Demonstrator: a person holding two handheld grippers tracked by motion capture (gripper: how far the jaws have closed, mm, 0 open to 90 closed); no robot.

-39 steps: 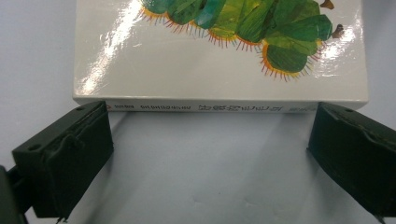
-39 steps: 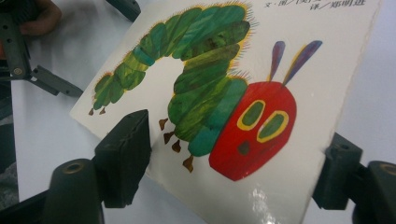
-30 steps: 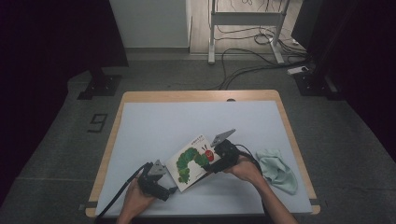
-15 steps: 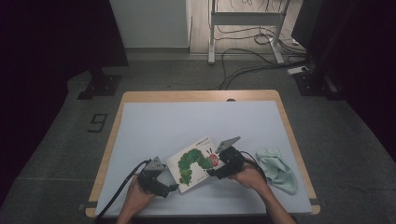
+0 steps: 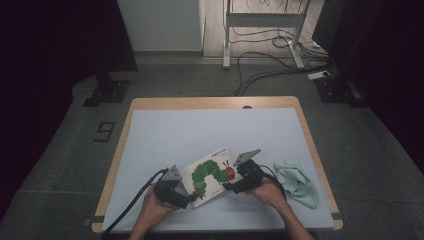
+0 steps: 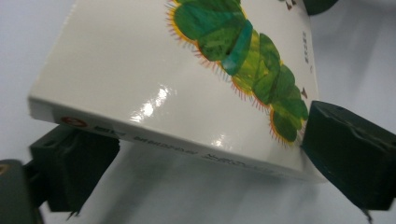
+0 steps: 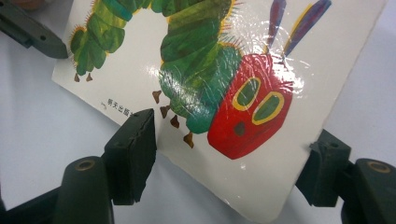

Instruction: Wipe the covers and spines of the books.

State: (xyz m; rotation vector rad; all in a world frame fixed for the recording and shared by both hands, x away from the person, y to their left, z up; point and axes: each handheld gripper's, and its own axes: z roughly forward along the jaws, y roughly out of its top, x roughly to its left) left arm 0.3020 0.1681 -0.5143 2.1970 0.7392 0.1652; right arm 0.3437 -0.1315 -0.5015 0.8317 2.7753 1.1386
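A pale blue worktop [image 5: 200, 130] edged in wood carries a white picture book [image 5: 209, 176] with a green caterpillar on its cover, lying near the front edge between two hands. A crumpled pale green cloth [image 5: 297, 182] lies well to its right. The left tool [image 5: 181, 192] straddles the book's spine corner, its jaws having just been closing with the book between them, one above the cover, one beneath. The right tool [image 5: 231, 186] stands part open around the opposite corner, not clamping it.
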